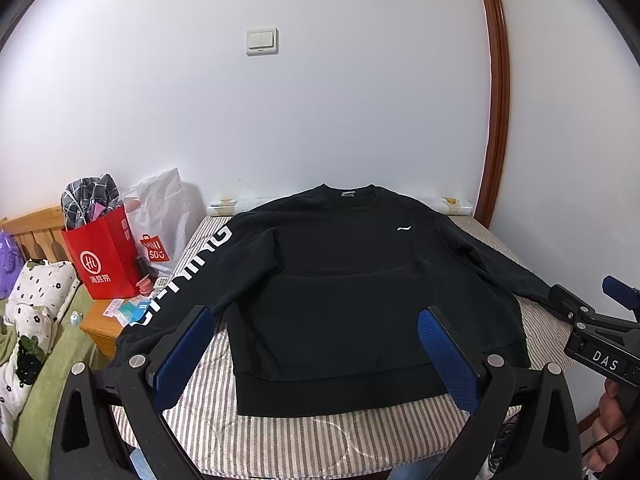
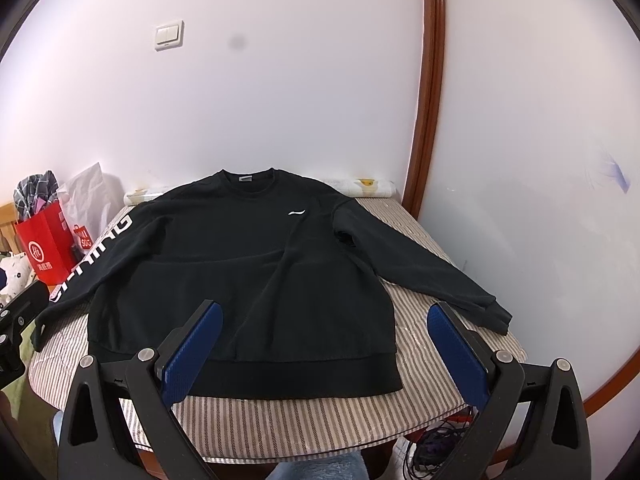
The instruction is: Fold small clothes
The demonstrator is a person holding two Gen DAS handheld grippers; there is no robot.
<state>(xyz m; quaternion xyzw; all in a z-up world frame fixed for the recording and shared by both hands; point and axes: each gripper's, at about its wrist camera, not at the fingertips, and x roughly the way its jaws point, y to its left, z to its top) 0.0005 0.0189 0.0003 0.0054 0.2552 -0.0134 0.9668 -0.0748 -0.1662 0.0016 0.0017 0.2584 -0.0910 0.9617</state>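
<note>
While the black sweatshirt point(image 1: 340, 280) lies flat at frame centre on the striped counter point(image 1: 208, 408), both the left gripper point(image 1: 316, 360) and right gripper point(image 2: 320, 354) hover spread wide, empty. Only the left view shows the orange nightstand point(image 1: 100, 328); only the right shows the cuff point(image 2: 496, 316).

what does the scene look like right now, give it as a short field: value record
garment: black sweatshirt, front up, spread flat, unfolded
sleeves: both out to the sides; white lettering on the sleeve nearest the bags
surface: striped cover
left gripper: open, above the hem, holding nothing
right gripper: open, above the hem, holding nothing
clutter: red bag and white bag beside the table
progress: no fold made yet
</note>
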